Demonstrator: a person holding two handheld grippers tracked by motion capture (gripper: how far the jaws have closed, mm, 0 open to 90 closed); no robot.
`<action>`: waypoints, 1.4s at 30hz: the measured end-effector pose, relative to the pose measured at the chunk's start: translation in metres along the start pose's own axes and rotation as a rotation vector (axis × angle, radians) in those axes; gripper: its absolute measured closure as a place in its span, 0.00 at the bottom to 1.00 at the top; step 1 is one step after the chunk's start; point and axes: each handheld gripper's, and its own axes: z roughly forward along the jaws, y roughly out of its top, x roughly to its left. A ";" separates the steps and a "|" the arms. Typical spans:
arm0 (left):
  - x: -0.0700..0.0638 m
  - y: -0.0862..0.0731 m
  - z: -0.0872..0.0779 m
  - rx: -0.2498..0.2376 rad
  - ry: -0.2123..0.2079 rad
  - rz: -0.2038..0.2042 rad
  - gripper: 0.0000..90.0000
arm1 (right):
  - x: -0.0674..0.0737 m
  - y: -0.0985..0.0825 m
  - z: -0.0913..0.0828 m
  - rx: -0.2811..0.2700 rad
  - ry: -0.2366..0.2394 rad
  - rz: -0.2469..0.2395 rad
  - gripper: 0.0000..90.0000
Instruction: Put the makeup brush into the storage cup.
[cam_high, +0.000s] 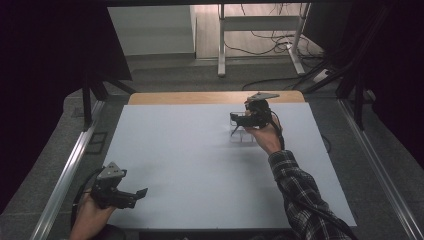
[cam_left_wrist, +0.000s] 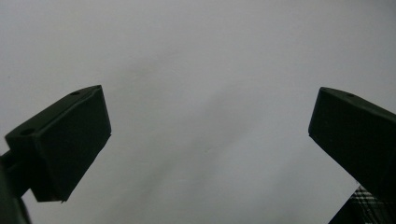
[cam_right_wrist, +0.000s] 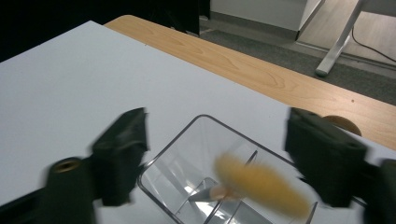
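Tongs on both sides gape: right tongs (cam_right_wrist: 215, 154) over a clear tray (cam_right_wrist: 187, 149) with a blurred yellow object (cam_right_wrist: 261, 184), left tongs (cam_left_wrist: 208, 140) over bare surface (cam_left_wrist: 196, 56).

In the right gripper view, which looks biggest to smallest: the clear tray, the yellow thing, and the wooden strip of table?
1. Wooden strip, running across the frame.
2. Clear tray, partly cut off at the bottom.
3. Yellow thing, blurred.
The tray sits nearer the camera, so its true size against the strip is unsure.
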 end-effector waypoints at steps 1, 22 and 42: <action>0.000 0.000 0.000 0.000 0.000 0.000 0.00 | -0.001 0.000 0.001 0.001 -0.002 0.014 0.12; 0.000 0.000 0.000 -0.003 0.002 0.000 0.00 | 0.005 0.000 -0.006 0.074 0.005 0.002 0.03; -0.001 0.000 0.000 -0.005 0.009 0.003 0.00 | 0.007 -0.005 -0.022 0.090 0.030 -0.010 0.02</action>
